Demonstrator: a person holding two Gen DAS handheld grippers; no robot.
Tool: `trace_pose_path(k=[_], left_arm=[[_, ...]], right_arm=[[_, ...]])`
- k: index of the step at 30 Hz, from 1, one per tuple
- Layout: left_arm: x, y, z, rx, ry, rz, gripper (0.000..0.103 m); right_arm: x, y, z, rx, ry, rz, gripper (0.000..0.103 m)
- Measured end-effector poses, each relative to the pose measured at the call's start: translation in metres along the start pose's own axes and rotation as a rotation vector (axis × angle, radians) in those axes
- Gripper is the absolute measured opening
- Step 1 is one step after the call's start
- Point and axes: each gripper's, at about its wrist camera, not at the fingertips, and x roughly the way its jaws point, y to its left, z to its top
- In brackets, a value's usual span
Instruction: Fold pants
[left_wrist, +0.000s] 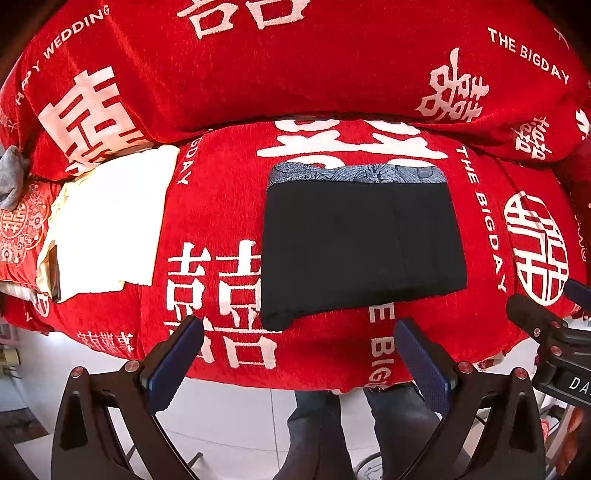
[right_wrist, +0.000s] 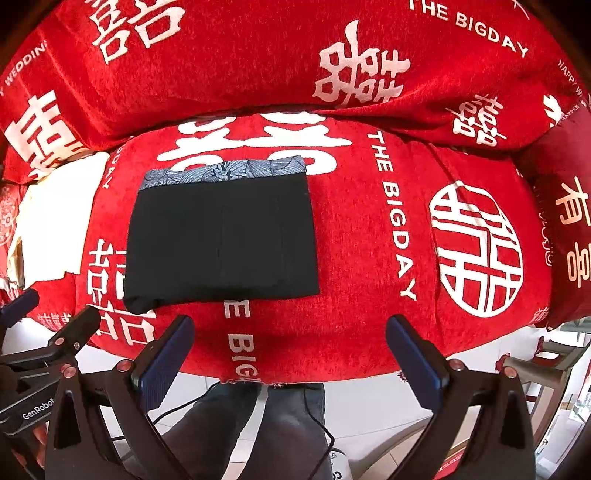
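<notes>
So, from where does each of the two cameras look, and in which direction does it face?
Left wrist: sits on the left gripper, faces forward and down at the folded black pants on the red cover; open jaws, the person's legs, the right gripper show.
Right wrist: sits on the right gripper, same direction, pants further left; open jaws, legs, the left gripper at left.
Shared: pants, cover, white cloth.

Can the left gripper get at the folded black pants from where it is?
Probably yes: the left gripper is open and empty, and only bare red sofa cover lies between it and the near edge of the folded black pants.
</notes>
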Motion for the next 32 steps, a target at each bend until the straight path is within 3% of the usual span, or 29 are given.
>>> trace_pose_path(k=[32], left_arm=[[0.005, 0.001, -0.001, 0.004, 0.0, -0.001, 0.103]], right_arm=[[0.005, 0.011, 0.002, -0.021, 0.013, -0.002, 0.103]])
